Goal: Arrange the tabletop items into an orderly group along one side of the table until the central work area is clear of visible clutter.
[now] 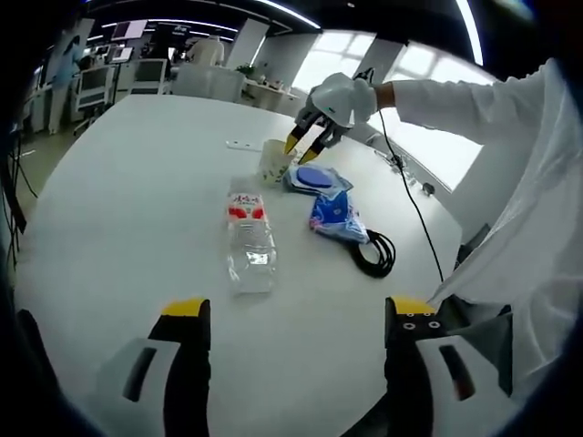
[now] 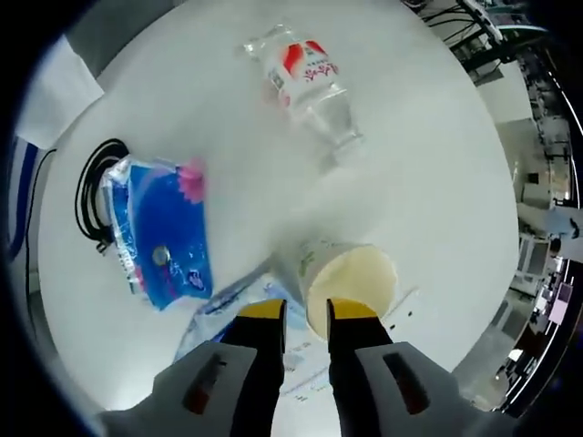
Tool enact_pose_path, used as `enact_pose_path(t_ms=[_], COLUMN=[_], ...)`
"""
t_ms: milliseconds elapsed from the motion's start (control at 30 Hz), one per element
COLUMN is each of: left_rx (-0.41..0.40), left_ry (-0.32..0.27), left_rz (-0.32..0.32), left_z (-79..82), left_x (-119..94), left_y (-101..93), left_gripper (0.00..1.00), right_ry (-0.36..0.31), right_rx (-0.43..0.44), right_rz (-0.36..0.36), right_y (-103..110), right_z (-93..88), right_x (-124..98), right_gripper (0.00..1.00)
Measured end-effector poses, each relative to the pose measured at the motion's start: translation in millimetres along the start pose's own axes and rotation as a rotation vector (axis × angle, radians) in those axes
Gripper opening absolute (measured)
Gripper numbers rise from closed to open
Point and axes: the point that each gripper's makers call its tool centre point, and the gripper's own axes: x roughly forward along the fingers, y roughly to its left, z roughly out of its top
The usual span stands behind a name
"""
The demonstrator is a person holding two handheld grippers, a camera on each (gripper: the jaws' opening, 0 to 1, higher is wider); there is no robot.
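Clear plastic water bottle [image 1: 250, 241] with red-and-white label lying on its side mid-frame, pale paper cup [image 1: 273, 162] upright above it, blue tissue pack [image 1: 335, 216] at right-centre, coiled black cable [image 1: 375, 253] touching its lower right, clear bag with a blue disc [image 1: 315, 178] beside the cup

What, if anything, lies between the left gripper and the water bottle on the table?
Nothing visible does. In the left gripper view, only bare white table lies between the open left gripper and the plastic water bottle lying on its side. The blue packet and black cable sit off to one side.
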Motion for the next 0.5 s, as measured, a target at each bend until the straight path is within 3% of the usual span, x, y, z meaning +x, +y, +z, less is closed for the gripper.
enact_pose_path(t_ms=[500], left_rx=[0.015], left_ry=[0.0], left_rz=[0.001], left_z=[2.4], left_x=[0.0], left_y=[-5.0], left_gripper=[0.8], right_ry=[-0.094], right_rx=[0.104], right_rz=[-0.081], right_y=[-3.0], right_z=[8.8], right_x=[-21.5], right_gripper=[0.29])
